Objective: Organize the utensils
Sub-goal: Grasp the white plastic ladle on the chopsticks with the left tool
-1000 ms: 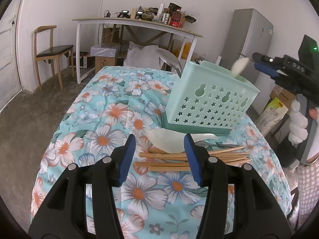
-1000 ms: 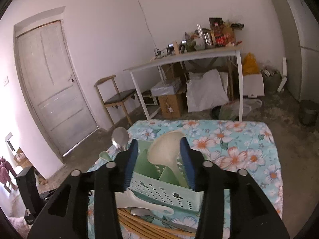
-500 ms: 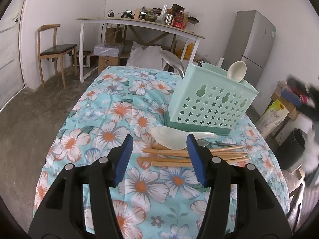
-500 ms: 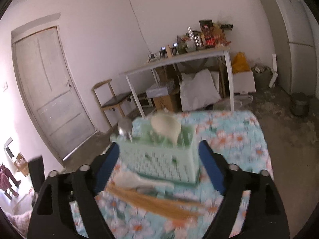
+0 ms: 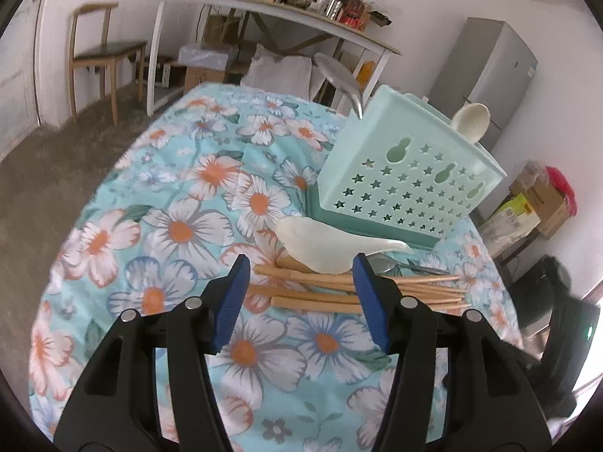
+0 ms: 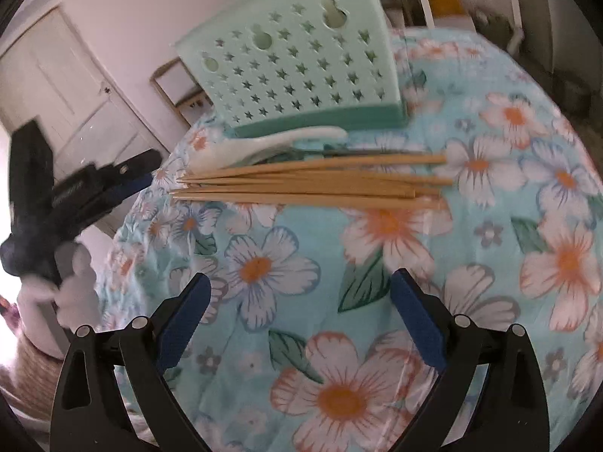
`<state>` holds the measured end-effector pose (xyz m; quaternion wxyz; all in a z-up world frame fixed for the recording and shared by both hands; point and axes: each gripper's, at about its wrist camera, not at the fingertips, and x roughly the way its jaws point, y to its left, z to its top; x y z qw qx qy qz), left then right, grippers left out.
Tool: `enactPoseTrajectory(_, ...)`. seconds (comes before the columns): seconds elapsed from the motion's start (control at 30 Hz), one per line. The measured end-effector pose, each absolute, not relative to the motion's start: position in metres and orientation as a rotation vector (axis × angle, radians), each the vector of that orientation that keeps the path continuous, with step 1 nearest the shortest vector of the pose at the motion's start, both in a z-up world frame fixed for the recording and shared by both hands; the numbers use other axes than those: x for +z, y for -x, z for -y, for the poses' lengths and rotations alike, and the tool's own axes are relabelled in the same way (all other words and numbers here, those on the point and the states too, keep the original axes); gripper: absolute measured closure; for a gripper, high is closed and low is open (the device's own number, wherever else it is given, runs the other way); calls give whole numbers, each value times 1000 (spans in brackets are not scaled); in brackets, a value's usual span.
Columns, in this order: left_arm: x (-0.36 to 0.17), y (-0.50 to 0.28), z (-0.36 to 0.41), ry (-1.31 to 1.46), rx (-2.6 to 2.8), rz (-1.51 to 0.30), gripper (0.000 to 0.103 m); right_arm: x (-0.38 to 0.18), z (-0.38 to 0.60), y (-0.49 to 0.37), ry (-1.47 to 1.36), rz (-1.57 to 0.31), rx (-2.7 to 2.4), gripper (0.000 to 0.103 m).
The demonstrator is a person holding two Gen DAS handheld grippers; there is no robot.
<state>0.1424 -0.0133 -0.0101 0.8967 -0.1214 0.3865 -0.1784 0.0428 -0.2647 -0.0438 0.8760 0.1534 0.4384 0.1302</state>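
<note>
A mint green utensil basket (image 5: 407, 173) (image 6: 297, 64) stands on the floral table. A cream spoon (image 5: 471, 120) and a metal spoon (image 5: 339, 79) stick up out of it. In front of the basket lie a white ceramic spoon (image 5: 324, 245) (image 6: 264, 143), a metal utensil (image 5: 410, 267) partly under it, and a bundle of wooden chopsticks (image 5: 339, 293) (image 6: 309, 184). My left gripper (image 5: 300, 263) hovers just short of the chopsticks; its jaws are closing slightly and hold nothing. My right gripper (image 6: 300, 278) hangs low over the cloth on the chopsticks' other side, its empty jaws opening wide.
The floral cloth (image 6: 377, 339) covers the whole table, which drops off at its edges. A gloved hand (image 6: 75, 286) holds the left gripper. Beyond stand a wooden chair (image 5: 101, 52), a cluttered white table (image 5: 271, 11), a grey fridge (image 5: 486, 71) and boxes (image 5: 527, 207).
My right gripper let go of the cream spoon, which now stands in the basket. It opened wide and dropped toward the table. My left gripper edged down toward the chopsticks.
</note>
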Motion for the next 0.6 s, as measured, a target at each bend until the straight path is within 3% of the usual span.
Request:
enactPoseTrajectory(0.33,-44,-196,5,485,-401,-992,76,-48,263,-41,-312,-879,280,6)
enactPoseTrajectory(0.6,-56,-211,17,523,-407,-1026,80,-49,267,-39,-331,-856,284,6)
